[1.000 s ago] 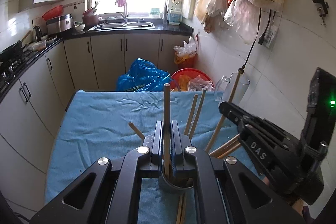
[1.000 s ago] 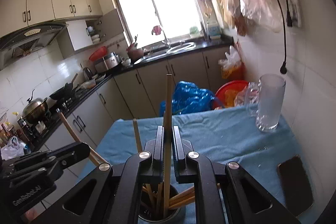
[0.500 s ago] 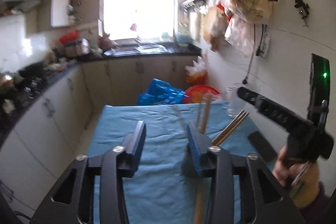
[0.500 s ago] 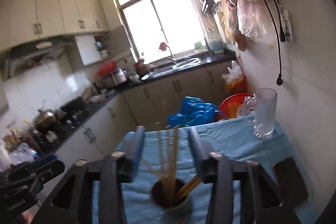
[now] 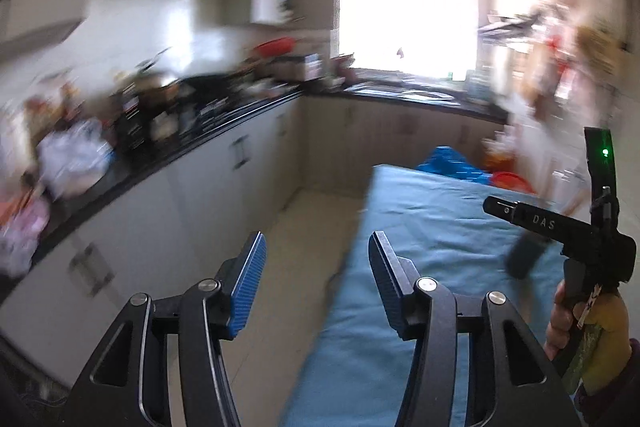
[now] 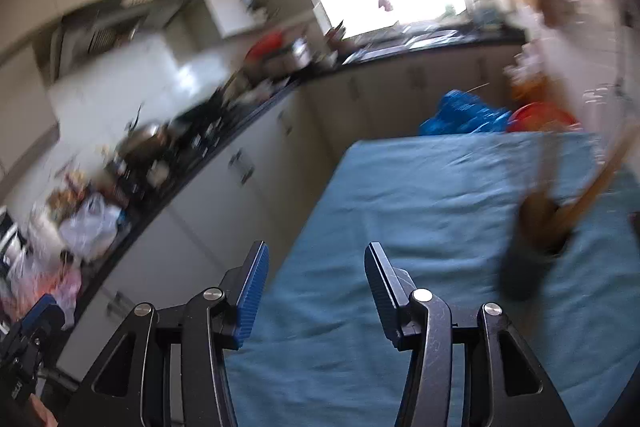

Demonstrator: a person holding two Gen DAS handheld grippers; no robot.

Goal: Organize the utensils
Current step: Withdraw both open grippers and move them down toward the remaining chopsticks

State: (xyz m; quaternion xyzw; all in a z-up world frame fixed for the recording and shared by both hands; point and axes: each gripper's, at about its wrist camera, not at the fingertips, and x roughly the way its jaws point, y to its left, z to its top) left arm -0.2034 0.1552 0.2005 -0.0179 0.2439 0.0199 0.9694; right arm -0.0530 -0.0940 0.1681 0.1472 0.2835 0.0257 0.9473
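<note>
While motion blur smears most of the kitchen in the left wrist view, the left black two-finger gripper with blue ribbed pads (image 5: 316, 281) is sharp, its jaws spread wide with nothing between them. It hangs over the left edge of the table under a blue cloth (image 5: 420, 227). At the right, the right black hand-held gripper (image 5: 560, 239) shows from the side in the person's hand (image 5: 560, 323), in front of a blurred dark cup (image 5: 524, 259).

From the right wrist view, the right gripper (image 6: 316, 285) is likewise wide apart and empty above the blue cloth (image 6: 400, 207). Well to its right, the dark round cup (image 6: 528, 267) stands on the cloth holding blurred brown wooden chopsticks (image 6: 588, 195) that lean rightward.
</note>
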